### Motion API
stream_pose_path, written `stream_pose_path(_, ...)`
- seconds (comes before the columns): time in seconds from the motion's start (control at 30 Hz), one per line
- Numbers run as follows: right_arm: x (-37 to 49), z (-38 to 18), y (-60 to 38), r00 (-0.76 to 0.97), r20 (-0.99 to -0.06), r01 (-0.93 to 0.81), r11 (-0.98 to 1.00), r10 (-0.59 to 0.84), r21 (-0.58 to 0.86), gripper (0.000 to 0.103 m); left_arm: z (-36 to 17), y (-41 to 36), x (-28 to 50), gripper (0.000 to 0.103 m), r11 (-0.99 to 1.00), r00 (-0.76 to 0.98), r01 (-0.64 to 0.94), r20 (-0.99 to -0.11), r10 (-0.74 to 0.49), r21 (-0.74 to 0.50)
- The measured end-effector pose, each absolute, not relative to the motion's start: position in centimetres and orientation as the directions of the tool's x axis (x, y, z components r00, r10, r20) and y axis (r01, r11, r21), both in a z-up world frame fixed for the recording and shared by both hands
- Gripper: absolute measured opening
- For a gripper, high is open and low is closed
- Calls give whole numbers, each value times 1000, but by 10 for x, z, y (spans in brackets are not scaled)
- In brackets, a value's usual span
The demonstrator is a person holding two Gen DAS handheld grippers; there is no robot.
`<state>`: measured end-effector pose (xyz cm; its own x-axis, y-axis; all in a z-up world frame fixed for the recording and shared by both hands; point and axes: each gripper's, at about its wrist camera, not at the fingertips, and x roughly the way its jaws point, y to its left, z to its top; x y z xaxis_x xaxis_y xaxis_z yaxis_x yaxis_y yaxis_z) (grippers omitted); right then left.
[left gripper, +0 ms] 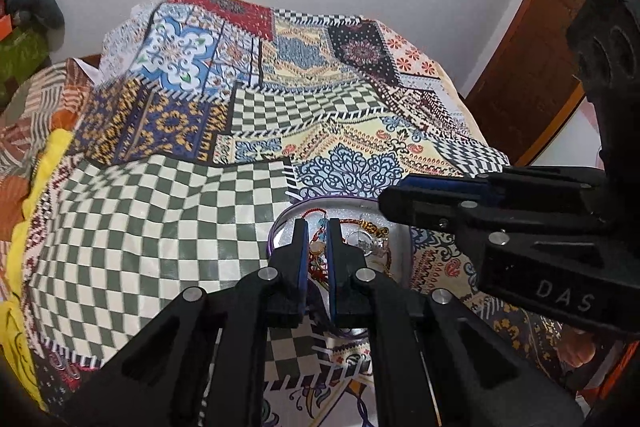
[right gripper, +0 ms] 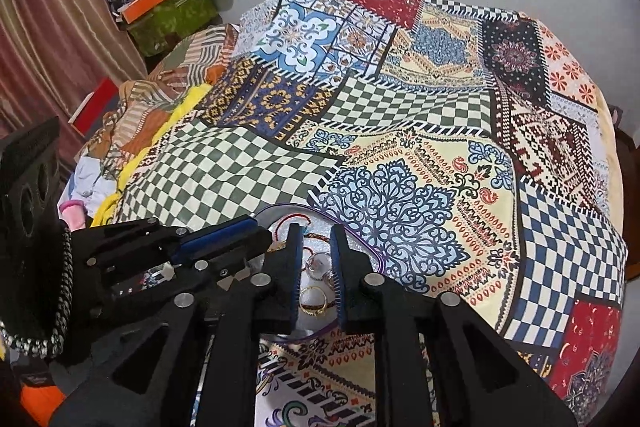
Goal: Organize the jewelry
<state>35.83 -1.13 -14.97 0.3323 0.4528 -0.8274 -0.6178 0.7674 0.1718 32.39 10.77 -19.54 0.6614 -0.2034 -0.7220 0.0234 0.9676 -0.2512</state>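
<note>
A patchwork-print bedspread (right gripper: pixel 420 131) covers the bed, and near its front edge sits a round silver tray with a purple rim (left gripper: pixel 280 223), the jewelry heaped on it. Both hand-held grippers hang low over that tray. The left gripper (left gripper: pixel 318 247) has its blue-padded fingers drawn to a narrow gap, with a red beaded piece carrying a gold disc (left gripper: pixel 317 247) showing between them; whether the pads actually pinch it cannot be told from here. The right gripper (right gripper: pixel 316 267) stands a little wider, with nothing between its fingers, poised above a clear-stone ring (right gripper: pixel 318 263) and a gold ring (right gripper: pixel 314 301) lying just beside each other on the tray. A red cord bracelet (right gripper: pixel 290 221) curls toward the tray's far rim.

The step in hand looks like picking single pieces out of the heap. Doing it well probably means lifting the beaded piece slowly so tangled strands slip free, while the right gripper settles squarely over one ring only, pads meeting the band's sides, not scraping the tray.
</note>
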Motion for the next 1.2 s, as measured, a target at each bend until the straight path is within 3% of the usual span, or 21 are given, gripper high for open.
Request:
stream_pose_path(0.37,309,-92,-38,513,-715,-611,787,476,85,15,-120,103,262,12,990,789,2,-608,-89,-143)
stream_pose_path(0.73,208,6,-87,733,-414,-590,808,540,8,15,-12,78,159,19,997,948,-5,-318,-18,-71)
stream_pose_path(0.83,178,29,-100,778,-310,-573,819,547,8,15,10,70,127,28,998,974,-10,-227,-5,-65)
stream_pose_path(0.9,159,40,-108,796,-252,-567,824,550,7,21,21,64,104,36,998,986,-14,-167,4,-59)
stream_pose_path(0.97,145,48,-115,814,-198,-554,832,546,17,51,29,60,85,49,998,992,-30,-126,23,-49)
stream_pose_path(1.0,140,49,-117,820,-180,-549,835,544,21,57,31,57,79,58,998,993,-36,-113,30,-48)
stream_pose_path(1.13,114,54,-122,861,-106,-501,865,498,1,70,35,50,56,73,997,995,-67,-79,63,-40)
stream_pose_path(1.2,108,52,-121,875,-88,-477,879,475,2,85,36,48,48,84,995,994,-90,-69,87,-43)
